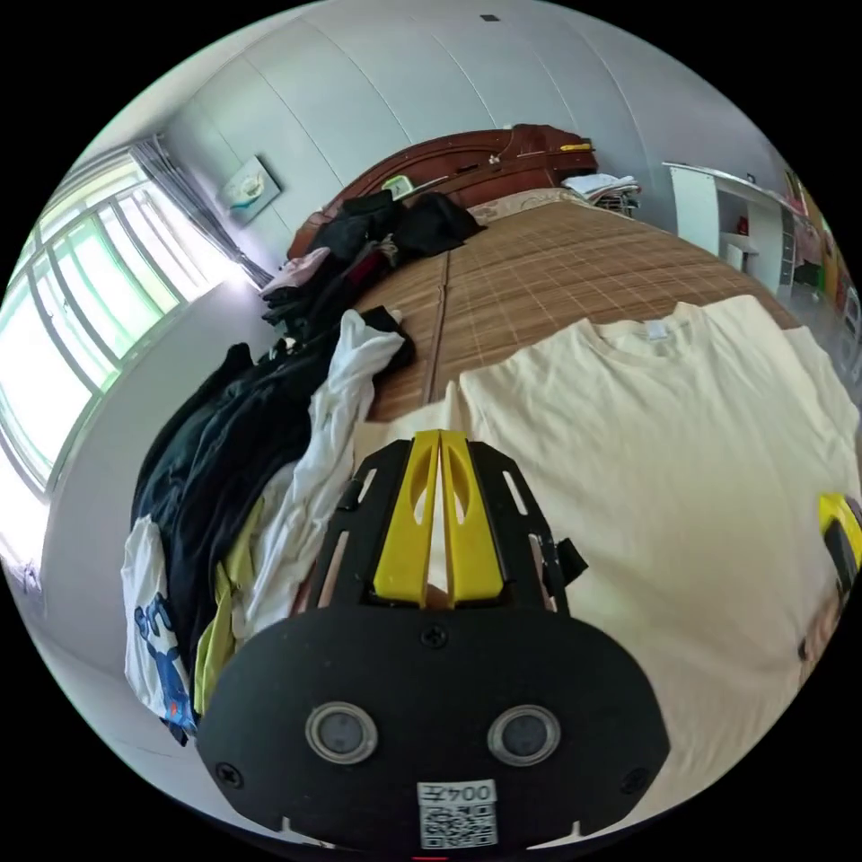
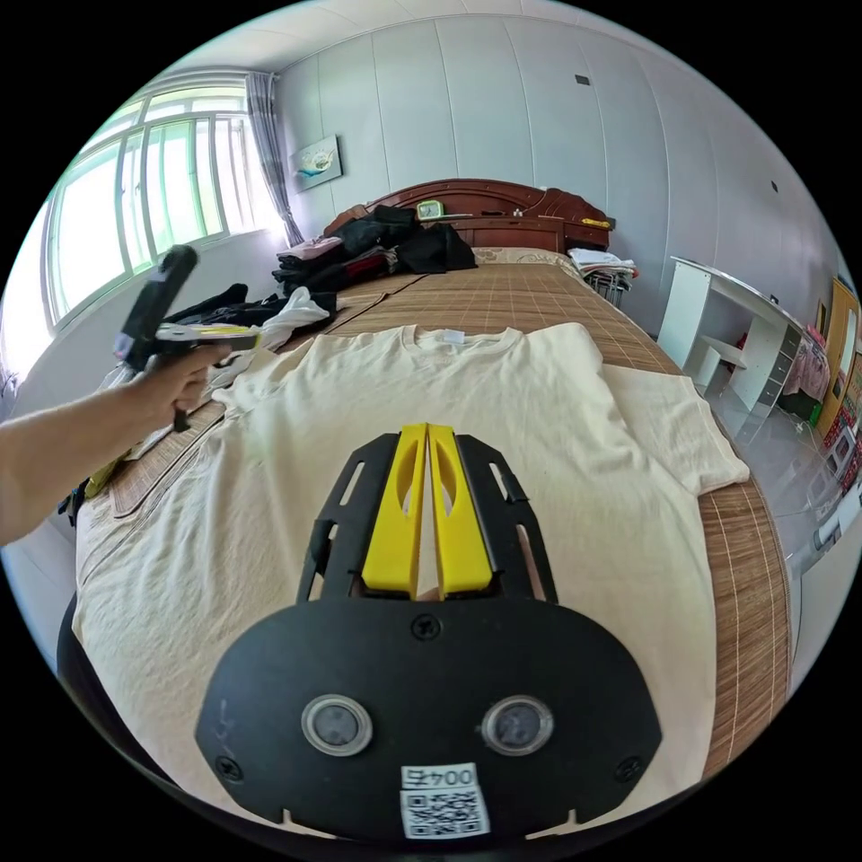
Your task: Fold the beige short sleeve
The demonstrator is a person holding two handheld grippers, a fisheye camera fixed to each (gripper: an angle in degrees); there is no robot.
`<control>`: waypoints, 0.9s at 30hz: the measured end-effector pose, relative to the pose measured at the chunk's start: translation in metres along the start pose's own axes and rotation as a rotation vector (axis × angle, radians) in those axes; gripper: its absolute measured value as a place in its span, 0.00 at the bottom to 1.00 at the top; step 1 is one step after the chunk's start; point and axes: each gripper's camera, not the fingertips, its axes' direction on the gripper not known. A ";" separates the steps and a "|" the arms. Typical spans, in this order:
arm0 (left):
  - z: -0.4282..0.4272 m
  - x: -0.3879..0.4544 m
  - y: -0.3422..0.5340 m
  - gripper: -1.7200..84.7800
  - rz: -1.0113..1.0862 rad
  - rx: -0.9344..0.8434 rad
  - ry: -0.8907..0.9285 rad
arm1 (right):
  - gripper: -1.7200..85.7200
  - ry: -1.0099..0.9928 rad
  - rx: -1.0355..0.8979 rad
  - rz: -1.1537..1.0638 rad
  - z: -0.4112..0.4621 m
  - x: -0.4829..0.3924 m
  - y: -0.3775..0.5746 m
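Beige short sleeve shirt (image 2: 503, 431) lies flat, collar toward the headboard (image 2: 467, 202), spread ready for folding. Left gripper (image 1: 439, 440) hovers at the shirt's left sleeve, jaws together, apparently pinching nothing. Right gripper (image 2: 426, 433) above shirt's middle, likewise closed, empty. Clothes pile (image 1: 260, 503) crowds the shirt's left edge; right edge meets bare mat (image 2: 745, 575).

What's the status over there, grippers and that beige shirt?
Left gripper shut, empty; right gripper shut, empty, above the shirt. Beige shirt spread flat on the bed mat, unfolded. Clothes pile alongside it.
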 end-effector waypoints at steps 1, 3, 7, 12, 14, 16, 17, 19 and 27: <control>-0.010 -0.001 0.013 0.03 0.012 -0.003 0.006 | 0.01 0.001 -0.008 0.003 0.002 0.000 -0.001; -0.050 -0.004 0.071 0.03 0.065 -0.034 -0.001 | 0.01 0.000 -0.038 0.008 0.008 0.001 -0.006; -0.106 -0.018 0.155 0.03 0.099 -0.063 -0.004 | 0.01 -0.022 -0.066 0.039 -0.016 0.002 -0.027; -0.139 -0.011 0.227 0.03 0.154 -0.094 0.087 | 0.01 0.068 0.119 -0.084 -0.126 -0.023 -0.014; -0.139 -0.003 0.231 0.03 0.172 -0.093 0.064 | 0.01 0.168 0.063 -0.116 -0.148 -0.027 0.013; -0.126 0.004 0.233 0.03 0.194 -0.175 0.105 | 0.01 0.259 -0.003 -0.142 -0.155 -0.025 0.035; -0.121 0.006 0.235 0.03 0.195 -0.205 0.115 | 0.01 0.316 -0.049 -0.151 -0.158 -0.022 0.049; -0.118 0.004 0.240 0.03 0.176 -0.199 0.117 | 0.01 0.342 -0.132 -0.152 -0.158 -0.013 0.066; -0.123 -0.003 0.248 0.03 0.171 -0.242 0.065 | 0.01 0.215 -0.408 -0.047 -0.115 0.040 0.120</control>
